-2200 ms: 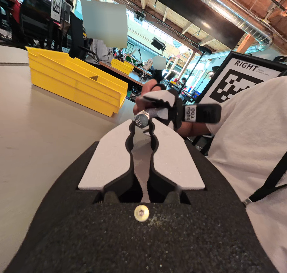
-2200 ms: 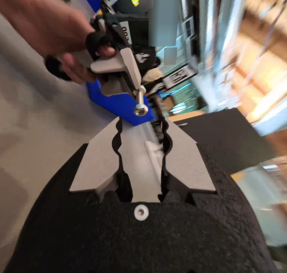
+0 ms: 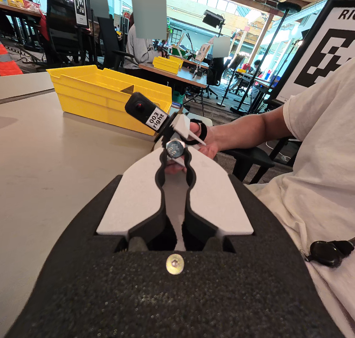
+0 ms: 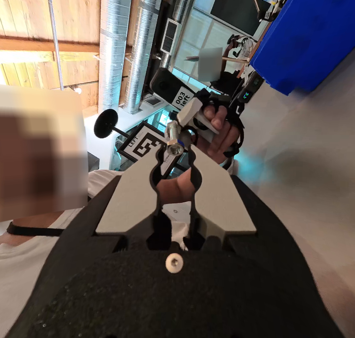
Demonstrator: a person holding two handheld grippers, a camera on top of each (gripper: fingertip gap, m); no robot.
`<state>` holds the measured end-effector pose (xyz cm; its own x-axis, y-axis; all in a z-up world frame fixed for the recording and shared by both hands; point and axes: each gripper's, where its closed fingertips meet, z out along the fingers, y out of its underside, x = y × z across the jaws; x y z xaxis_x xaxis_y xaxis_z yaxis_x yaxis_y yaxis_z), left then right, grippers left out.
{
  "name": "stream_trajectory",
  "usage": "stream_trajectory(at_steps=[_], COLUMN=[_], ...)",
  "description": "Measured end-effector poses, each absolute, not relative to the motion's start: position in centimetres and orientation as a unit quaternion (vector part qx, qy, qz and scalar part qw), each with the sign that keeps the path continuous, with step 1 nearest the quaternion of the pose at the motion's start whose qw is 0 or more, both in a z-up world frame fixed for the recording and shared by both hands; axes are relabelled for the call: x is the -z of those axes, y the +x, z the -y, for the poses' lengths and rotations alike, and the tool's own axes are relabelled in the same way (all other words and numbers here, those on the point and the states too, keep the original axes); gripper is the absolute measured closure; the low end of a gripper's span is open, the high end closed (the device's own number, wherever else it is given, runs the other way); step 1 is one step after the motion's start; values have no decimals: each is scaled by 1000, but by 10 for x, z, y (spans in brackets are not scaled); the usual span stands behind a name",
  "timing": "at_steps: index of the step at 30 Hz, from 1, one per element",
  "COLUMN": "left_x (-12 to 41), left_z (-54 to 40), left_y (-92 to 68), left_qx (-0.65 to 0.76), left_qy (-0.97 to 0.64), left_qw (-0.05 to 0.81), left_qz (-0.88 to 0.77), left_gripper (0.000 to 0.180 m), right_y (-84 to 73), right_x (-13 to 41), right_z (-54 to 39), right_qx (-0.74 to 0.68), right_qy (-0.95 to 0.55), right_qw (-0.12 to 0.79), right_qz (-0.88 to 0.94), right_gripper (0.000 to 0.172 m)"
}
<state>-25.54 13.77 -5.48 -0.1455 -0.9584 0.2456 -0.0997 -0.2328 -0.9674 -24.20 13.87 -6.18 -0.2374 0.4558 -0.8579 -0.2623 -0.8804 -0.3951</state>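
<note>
A silver hex-head bolt (image 3: 175,148) sits in the air above the near edge of a pale table (image 3: 38,156), with a hex nut (image 4: 174,144) on its threaded end. In the left wrist view the bolt's round stamped head faces the camera, and the left gripper (image 3: 175,152) pinches it at the very tips: both dark pads press on the sides of the head. The right wrist view shows the same bolt from the other end, its shank running from the left gripper's white fingers (image 4: 189,110) toward the camera, the nut at the near end of the shank. The right gripper (image 4: 175,148) has its 2 tips spread to either side of that nut; a gap shows between the nut and the right-hand pad, while on the left-hand side I cannot tell whether pad and nut touch, so nothing here shows it clamped.

Behind the bolt in the left view, a hand (image 3: 207,144) holds the right gripper, whose black camera housing (image 3: 138,108) with a white label points up and to the left. Farther on the table stands a yellow plastic bin (image 3: 92,98). On the right, a person's white shirt (image 3: 317,156) fills the frame edge, with a black-and-white marker board (image 3: 326,50) beyond. The right view also shows a blue bin (image 4: 307,31) at the far right and another marker board (image 4: 142,146) past the tips
</note>
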Motion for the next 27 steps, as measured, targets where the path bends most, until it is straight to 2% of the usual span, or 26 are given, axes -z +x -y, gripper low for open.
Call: stream_trajectory(at_steps=[1, 4, 8, 12, 14, 18, 20, 22, 24, 27], left_x=[56, 57, 56, 54, 53, 54, 53, 52, 49, 48], left_z=[-138, -137, -139, -137, -135, -134, -134, -135, -136, -142], left_y=[-255, -254, -255, -254, -254, -253, -253, -254, -256, -260], left_qx=[570, 570, 585, 608, 619, 629, 640, 645, 652, 651], left_qy=[-537, -538, -544, -543, -541, -544, -544, -544, -540, -543], left_qw=[375, 373, 359, 337, 328, 313, 304, 300, 303, 311], left_qz=[-496, -497, -483, -470, -465, -458, -451, -444, -438, -430], left_gripper=[164, 164, 164, 164, 164, 164, 164, 164, 164, 164], right_y=[-241, -240, -239, -237, -236, -234, -236, -236, -238, -236], right_x=[61, 62, 59, 55, 54, 51, 51, 49, 47, 41], right_z=[-139, -138, -140, -138, -136, -135, -134, -135, -135, -134], right_qx=[-779, -752, -619, -318, -138, 214, 318, 355, 321, 223], right_qy=[-574, -594, -639, -627, -579, -414, -345, -317, -338, -401], right_qw=[235, 261, 399, 580, 638, 679, 672, 672, 688, 712], right_qz=[86, 114, 223, 412, 489, 567, 573, 567, 556, 531], right_gripper=[154, 155, 155, 155, 155, 155, 155, 155, 153, 134])
